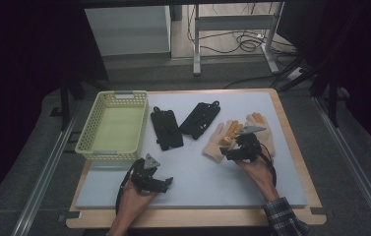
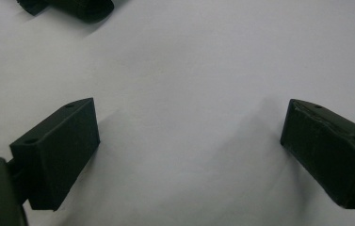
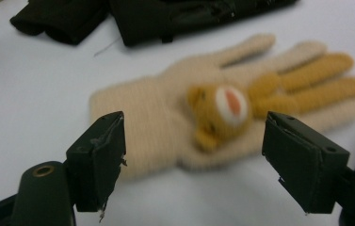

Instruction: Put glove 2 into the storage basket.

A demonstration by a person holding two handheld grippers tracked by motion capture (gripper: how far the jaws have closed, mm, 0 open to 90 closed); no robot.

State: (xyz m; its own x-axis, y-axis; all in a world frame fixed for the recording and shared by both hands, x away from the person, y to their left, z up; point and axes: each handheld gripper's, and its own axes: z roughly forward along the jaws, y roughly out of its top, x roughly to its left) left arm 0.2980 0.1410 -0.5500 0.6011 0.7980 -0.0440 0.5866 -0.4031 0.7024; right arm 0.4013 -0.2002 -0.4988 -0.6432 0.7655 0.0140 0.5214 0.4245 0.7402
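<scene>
Two cream knit gloves with orange fingers (image 1: 225,135) lie at the right of the white mat, one bearing a small bear face (image 3: 220,110). My right gripper (image 1: 230,150) hovers open just over the cuff of the near glove (image 3: 165,122), jaws wide on either side of it. Two black gloves (image 1: 166,129) (image 1: 200,119) lie side by side in the mat's middle, seen dark at the top of the right gripper view (image 3: 165,16). My left gripper (image 1: 166,183) stands open above bare mat near the front left, with nothing between its fingertips (image 2: 189,155).
A yellow plastic basket (image 1: 114,125) sits at the left of the table, overhanging the white mat (image 1: 198,177). The wooden table edge (image 1: 193,219) runs along the front. A metal stand and cables lie on the floor beyond the table.
</scene>
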